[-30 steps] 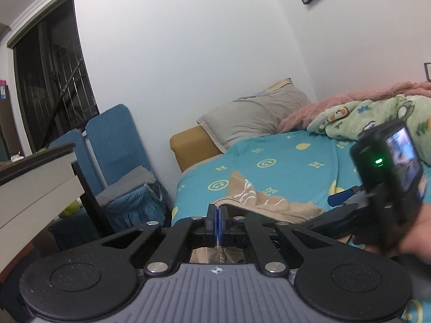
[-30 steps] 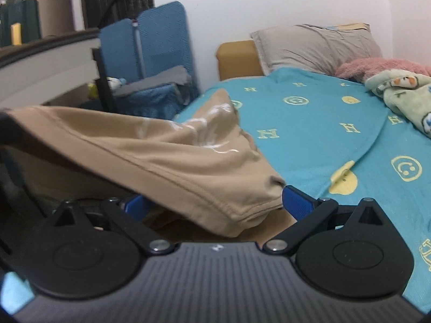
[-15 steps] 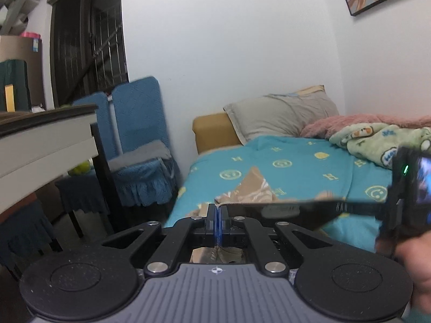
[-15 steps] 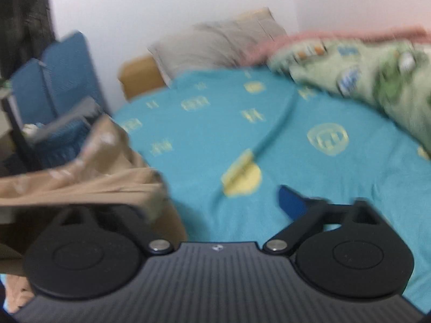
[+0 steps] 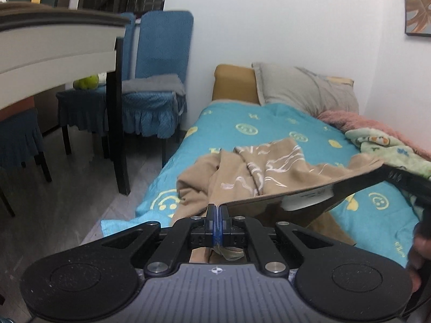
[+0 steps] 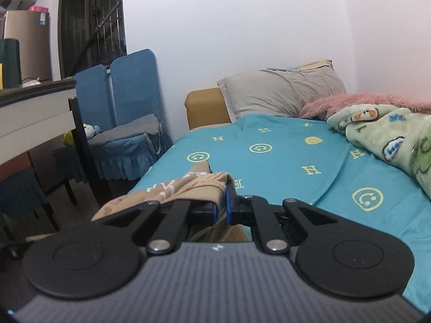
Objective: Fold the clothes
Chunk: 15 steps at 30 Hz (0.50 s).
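Note:
A tan garment with white print (image 5: 258,172) lies crumpled on the teal bed sheet (image 5: 269,126) near the bed's left edge. My left gripper (image 5: 216,215) is shut on its near hem. My right gripper (image 6: 221,202) is shut on another part of the hem (image 6: 199,185); in the left wrist view the right gripper's black finger (image 5: 358,185) reaches in from the right and holds that edge up, with a white label showing. The hem stretches between both grippers above the sheet.
A grey pillow (image 5: 304,88) and tan headboard cushion (image 5: 234,83) lie at the bed's head. A pink blanket (image 6: 358,102) and a green printed blanket (image 6: 390,132) are heaped at the right. Blue-covered chairs (image 5: 159,80) and a table (image 5: 54,43) stand left of the bed.
My right gripper was open a moment ago and has closed on the garment's hem. Both grippers have swung, and the hem is now stretched between them.

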Each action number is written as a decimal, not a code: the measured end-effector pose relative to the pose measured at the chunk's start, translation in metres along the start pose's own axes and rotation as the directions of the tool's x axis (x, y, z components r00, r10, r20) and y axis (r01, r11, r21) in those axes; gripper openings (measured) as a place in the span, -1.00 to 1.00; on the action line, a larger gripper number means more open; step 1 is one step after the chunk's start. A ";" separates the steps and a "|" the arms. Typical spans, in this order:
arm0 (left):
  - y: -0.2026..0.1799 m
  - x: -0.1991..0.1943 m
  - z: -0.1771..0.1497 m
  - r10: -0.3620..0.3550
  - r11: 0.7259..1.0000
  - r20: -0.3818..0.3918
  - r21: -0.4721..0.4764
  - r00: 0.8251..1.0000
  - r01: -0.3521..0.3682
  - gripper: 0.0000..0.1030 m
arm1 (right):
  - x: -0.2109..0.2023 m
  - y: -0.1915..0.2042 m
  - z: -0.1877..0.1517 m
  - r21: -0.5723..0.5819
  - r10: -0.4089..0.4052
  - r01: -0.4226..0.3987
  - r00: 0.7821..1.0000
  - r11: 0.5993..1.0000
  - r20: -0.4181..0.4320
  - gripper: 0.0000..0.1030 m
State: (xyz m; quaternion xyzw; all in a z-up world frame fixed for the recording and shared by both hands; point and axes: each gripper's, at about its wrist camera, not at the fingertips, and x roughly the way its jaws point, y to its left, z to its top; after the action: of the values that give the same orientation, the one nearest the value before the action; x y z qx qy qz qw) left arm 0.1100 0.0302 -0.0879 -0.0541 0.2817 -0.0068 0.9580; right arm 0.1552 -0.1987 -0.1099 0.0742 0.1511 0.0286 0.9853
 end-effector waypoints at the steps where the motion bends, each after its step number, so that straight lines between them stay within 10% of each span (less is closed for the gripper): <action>1: 0.002 0.004 -0.001 -0.001 1.000 -0.013 -0.006 1.000 0.001 -0.94 | 0.000 0.000 0.000 0.000 -0.006 0.006 1.000 1.000 0.007 -0.81; 15: -0.034 0.050 -0.028 0.167 0.955 -0.044 0.254 0.985 -0.151 -0.18 | -0.001 -0.013 0.010 0.072 0.012 -0.018 0.997 0.997 0.071 -0.83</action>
State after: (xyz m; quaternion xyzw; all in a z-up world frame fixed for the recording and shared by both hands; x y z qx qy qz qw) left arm 0.1378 -0.0090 -0.1346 0.0900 0.3129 0.0333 0.9449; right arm 0.1580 -0.2130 -0.1027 0.1118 0.1167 0.0278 0.9865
